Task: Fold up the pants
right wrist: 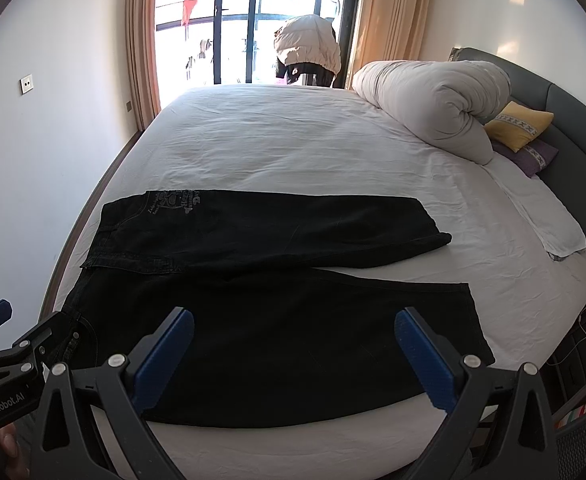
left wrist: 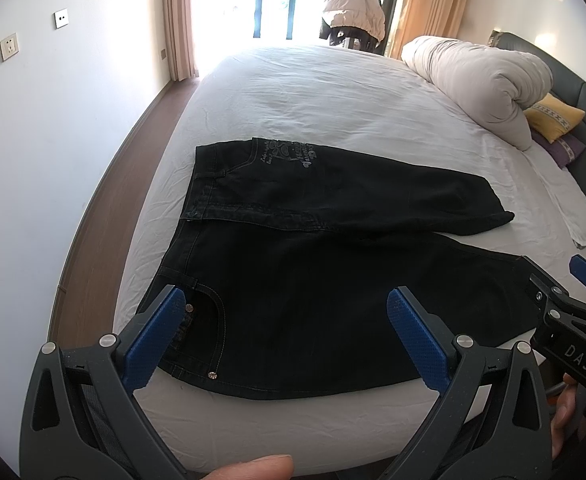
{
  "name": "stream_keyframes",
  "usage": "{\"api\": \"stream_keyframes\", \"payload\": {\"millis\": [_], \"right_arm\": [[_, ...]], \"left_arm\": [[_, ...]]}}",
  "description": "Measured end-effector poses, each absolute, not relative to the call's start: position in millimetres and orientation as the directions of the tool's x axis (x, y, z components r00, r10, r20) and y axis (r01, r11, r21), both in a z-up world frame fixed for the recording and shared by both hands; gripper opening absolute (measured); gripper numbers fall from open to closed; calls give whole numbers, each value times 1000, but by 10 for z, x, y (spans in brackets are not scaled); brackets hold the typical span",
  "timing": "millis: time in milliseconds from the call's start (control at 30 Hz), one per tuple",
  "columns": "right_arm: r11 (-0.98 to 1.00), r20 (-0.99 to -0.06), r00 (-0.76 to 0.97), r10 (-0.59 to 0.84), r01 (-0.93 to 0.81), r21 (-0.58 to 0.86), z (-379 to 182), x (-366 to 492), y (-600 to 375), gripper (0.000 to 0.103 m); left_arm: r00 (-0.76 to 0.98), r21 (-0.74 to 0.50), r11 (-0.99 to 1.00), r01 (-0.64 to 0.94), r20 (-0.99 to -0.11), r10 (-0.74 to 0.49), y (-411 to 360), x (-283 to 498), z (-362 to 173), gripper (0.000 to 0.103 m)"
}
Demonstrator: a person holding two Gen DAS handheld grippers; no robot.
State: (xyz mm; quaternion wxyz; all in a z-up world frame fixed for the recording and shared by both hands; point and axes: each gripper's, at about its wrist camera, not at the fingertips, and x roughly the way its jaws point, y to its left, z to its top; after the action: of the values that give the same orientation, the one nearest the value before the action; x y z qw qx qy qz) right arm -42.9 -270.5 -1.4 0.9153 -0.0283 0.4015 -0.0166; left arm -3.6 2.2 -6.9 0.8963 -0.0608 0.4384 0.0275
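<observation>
Black jeans (left wrist: 313, 248) lie spread flat across the near part of a white bed, waistband to the left, both legs running right. They also show in the right wrist view (right wrist: 273, 300). My left gripper (left wrist: 289, 340) is open, hovering over the near hip pocket and near edge of the jeans. My right gripper (right wrist: 293, 356) is open, hovering over the near leg close to its hem. Each gripper shows at the edge of the other's view: the right one (left wrist: 565, 292) and the left one (right wrist: 17, 332). Neither holds cloth.
White bed (left wrist: 313, 92) with a rolled duvet (left wrist: 473, 80), a yellow pillow (left wrist: 555, 116) and a purple pillow at the right by the grey headboard. A wall stands on the left, with a strip of wooden floor (left wrist: 105, 184). Window, curtains and a jacket lie beyond the bed.
</observation>
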Motion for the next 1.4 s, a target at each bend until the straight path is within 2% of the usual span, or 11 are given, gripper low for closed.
{"api": "stream_keyframes", "payload": {"millis": [867,1100,1267,1400], "right_arm": [[998,-744,666,-50,4,-64,-134,-434,-2601,103],[999,-752,658,-30,-11,-49,-209,-361,-2673,103],[998,-750,661,35,-63,-10,-307,-163,-2823,103],[992,-739,666,101,-119,28,-360,185,-2933,103]], "left_arm": [[610,-80,992,-102,-792,-1,17,-84,-155,103],[623,-45,996,-80,-782,14,29,-1,-237,103],[624,-79,997,-23,-780,-47,225,301,-385,103],[652,-99,991,94,-746,-136,409,786,-475,103]]}}
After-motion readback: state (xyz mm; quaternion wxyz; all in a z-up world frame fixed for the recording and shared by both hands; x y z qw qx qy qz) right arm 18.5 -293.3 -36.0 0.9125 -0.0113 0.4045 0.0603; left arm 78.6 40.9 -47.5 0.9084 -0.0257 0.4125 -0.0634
